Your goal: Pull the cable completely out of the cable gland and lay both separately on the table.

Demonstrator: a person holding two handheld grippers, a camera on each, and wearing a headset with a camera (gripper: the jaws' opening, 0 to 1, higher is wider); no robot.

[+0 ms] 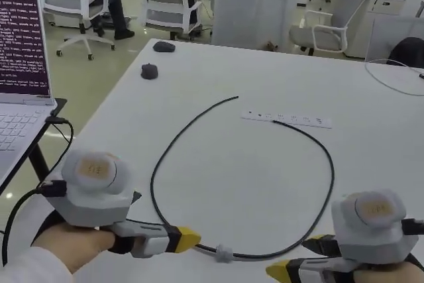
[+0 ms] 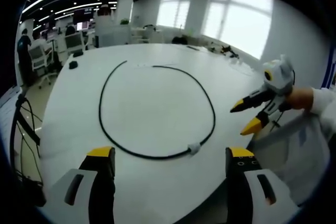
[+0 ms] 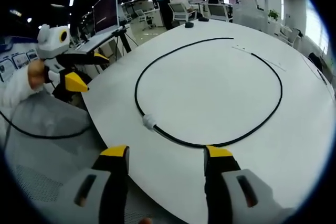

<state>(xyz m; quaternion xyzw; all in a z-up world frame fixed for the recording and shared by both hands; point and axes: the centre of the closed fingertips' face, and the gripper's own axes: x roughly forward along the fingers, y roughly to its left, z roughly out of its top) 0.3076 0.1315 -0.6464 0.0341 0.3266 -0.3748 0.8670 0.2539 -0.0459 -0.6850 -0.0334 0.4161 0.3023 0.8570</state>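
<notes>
Yellow-tipped fingers (image 2: 100, 153) of the left gripper (image 2: 170, 152) stood wide apart and empty at the near edge of the desk (image 1: 265, 183). The right gripper (image 3: 166, 152) was likewise spread, holding nothing.

- Cable gland (image 1: 224, 252): small, pale, lying on the desk between the two grippers and touching neither. It was threaded on the cable. Likely light, hard and smooth; best pinched across its body.
- Cable (image 1: 154, 175): thin, black, lying in one broad open loop on the desk, with long runs either side of the gland. Judged limp and light, apt to slide and drag. Best held just beside the gland and drawn through in stages.
- Power strip (image 1: 286, 118): white, flat, beside the cable's far end.
- Two computer mice (image 1: 150, 71): dark, well beyond the loop.
</notes>
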